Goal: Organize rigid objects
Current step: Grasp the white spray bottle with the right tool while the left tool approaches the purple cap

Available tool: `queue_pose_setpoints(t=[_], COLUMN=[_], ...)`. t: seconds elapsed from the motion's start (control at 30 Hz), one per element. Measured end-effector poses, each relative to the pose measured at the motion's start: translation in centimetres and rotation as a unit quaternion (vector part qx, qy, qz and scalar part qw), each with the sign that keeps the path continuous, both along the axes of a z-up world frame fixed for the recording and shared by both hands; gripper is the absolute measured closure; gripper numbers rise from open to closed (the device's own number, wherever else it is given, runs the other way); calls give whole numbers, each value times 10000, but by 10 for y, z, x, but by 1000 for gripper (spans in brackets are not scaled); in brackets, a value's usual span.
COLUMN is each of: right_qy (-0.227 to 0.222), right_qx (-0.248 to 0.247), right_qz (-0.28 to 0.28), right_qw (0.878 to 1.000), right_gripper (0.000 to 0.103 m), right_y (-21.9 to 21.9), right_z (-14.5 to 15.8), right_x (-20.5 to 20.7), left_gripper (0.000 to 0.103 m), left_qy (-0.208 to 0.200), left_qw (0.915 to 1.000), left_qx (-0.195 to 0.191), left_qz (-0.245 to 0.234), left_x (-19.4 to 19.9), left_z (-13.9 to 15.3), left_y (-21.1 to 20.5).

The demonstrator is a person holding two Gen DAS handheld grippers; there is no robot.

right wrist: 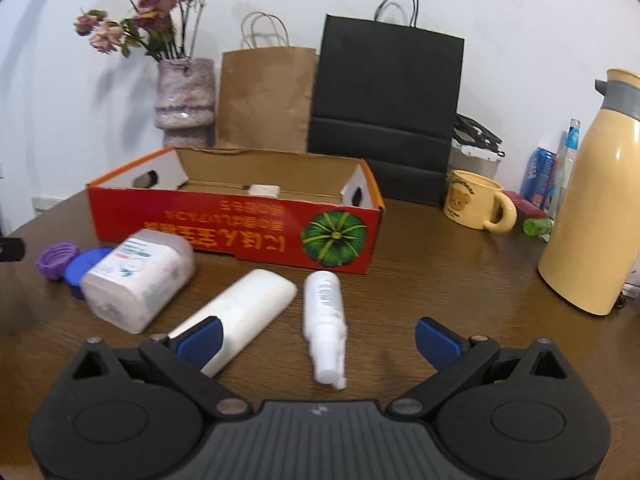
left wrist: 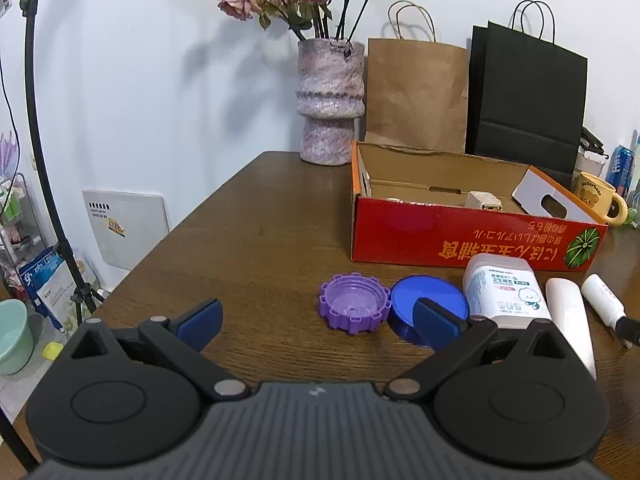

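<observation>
Both grippers, left gripper (left wrist: 318, 322) and right gripper (right wrist: 318, 338), have jaws wide apart, holding nothing, over the bench (left wrist: 260, 240) near the red box (right wrist: 240, 224)

Even, soft indoor light — faint shadows on the pale wall (left wrist: 132, 80); right view slightly blurred (fisheye-bent, dark corners).

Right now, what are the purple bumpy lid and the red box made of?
The purple notched round lid looks like moulded plastic: even colour, slight sheen, crisp ridges. The red open-top box looks like cardboard: brown matte inside, printed outside, folded flaps.
</observation>
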State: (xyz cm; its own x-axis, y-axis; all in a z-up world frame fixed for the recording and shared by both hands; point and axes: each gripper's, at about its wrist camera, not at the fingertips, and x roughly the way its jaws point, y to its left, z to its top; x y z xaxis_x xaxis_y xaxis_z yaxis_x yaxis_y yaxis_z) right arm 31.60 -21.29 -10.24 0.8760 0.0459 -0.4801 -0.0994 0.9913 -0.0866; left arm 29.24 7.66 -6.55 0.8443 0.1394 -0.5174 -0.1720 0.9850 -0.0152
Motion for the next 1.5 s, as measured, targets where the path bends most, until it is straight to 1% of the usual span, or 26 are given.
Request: queue_pose_setpoints(t=[0.13, 0.23, 0.37, 0.43, 0.47, 0.5, 0.53, 0.57, 0.7, 0.87, 1.0, 1.23, 1.4, 1.5], right_qy=[126, 326, 479, 579, 562, 569, 588, 590, 502, 86, -183, -298, -323, -325], right_qx=[-119, -74, 49, 29, 107, 160, 263, 359, 318, 319, 245, 215, 240, 231], right_qz=[-122, -144, -121, -92, -60, -21, 39, 83, 94, 21, 106, 165, 121, 112], right_qw=[9998, 9993, 9988, 9983, 9983, 9982, 9979, 9976, 9982, 9995, 9995, 9992, 9991, 9991], right_gripper=[17, 27, 29, 34, 43, 59, 70, 76, 76, 76, 76, 76, 76, 76], right_y=[-9, -13, -14, -12, -13, -13, -14, -14, -13, -15, -13, -12, -13, -12], right_z=[-6, -13, -18, -21, -21, -22, -21, -21, -20, -14, -9, -6, -5, -6], right_x=[21, 40, 60, 67, 70, 72, 73, 73, 70, 57, 46, 41, 40, 40], left_gripper=[0, 0, 0, 0, 0, 0, 0, 0, 0, 0, 0, 0, 0, 0], left_qy=[33, 64, 95, 108, 111, 112, 111, 115, 152, 173, 253, 428, 578, 680], left_qw=[10000, 9999, 9999, 9999, 9998, 9998, 9998, 9998, 9997, 9996, 9995, 9991, 9975, 9965], left_qx=[-21, -8, -19, -7, -4, -8, -9, -8, -27, -48, -45, 58, 398, 478], left_qz=[46, 82, 111, 127, 136, 138, 146, 159, 183, 206, 186, 17, 18, 63], left_x=[2, 4, 7, 8, 9, 9, 9, 10, 12, 16, 20, 34, 51, 58], left_z=[-2, -3, -4, -5, -5, -5, -5, -5, -7, -7, -9, -16, -24, -29], left_y=[2, 2, 3, 3, 3, 3, 3, 4, 5, 7, 8, 5, -2, -2])
